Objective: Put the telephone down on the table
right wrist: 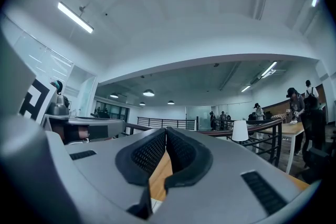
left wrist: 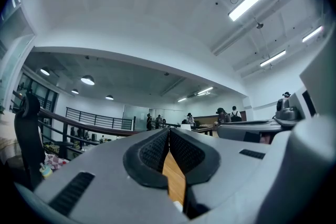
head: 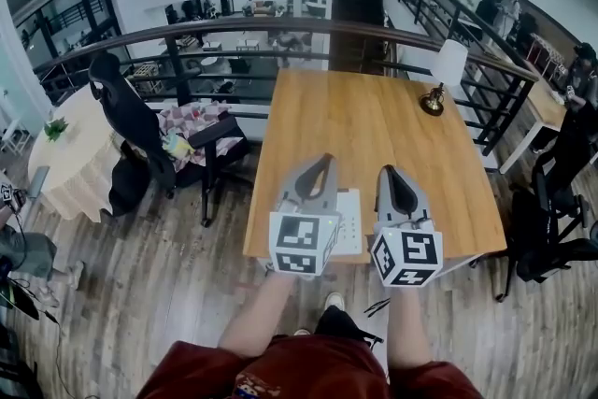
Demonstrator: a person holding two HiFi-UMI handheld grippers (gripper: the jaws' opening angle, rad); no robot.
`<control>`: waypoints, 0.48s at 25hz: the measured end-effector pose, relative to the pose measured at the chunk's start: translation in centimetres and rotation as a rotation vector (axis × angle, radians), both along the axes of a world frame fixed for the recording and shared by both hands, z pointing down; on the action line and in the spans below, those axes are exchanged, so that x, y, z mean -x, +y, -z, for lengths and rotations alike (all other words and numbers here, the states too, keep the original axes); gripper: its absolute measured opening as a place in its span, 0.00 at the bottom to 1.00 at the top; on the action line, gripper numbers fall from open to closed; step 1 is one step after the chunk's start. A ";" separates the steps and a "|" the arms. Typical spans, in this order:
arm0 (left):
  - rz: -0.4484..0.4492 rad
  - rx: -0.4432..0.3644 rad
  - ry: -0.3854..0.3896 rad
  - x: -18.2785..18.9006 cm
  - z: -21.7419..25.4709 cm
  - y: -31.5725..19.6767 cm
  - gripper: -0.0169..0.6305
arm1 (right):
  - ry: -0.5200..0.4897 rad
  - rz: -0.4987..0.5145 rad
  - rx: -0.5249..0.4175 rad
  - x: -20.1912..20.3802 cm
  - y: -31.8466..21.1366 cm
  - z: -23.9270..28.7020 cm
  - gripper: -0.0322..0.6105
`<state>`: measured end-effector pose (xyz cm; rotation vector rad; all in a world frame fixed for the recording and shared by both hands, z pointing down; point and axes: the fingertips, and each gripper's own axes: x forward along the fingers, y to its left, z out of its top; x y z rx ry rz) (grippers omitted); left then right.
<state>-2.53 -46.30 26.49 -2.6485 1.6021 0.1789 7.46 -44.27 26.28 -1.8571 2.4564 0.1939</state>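
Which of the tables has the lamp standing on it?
The rectangular wooden table directly ahead: the white-shaded lamp stands near its far right corner. The round cloth-covered table on the left holds a small plant instead.

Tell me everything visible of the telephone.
The telephone is a pale, flat unit, plastic by the look, with rows of small marks, likely buttons, on top. It lies flat on the wooden table near the front edge, between the left gripper, which hides its left part, and the right gripper. Both are shut and empty. No handset or cord can be made out.
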 end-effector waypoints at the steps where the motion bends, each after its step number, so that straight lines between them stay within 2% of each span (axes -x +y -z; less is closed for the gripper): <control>1: 0.000 0.000 0.001 -0.1 0.0 0.0 0.07 | 0.000 -0.004 0.001 -0.2 0.0 -0.1 0.10; 12: 0.002 0.014 0.001 -0.3 -0.6 0.1 0.07 | -0.010 -0.022 0.021 -1.1 0.1 -0.8 0.10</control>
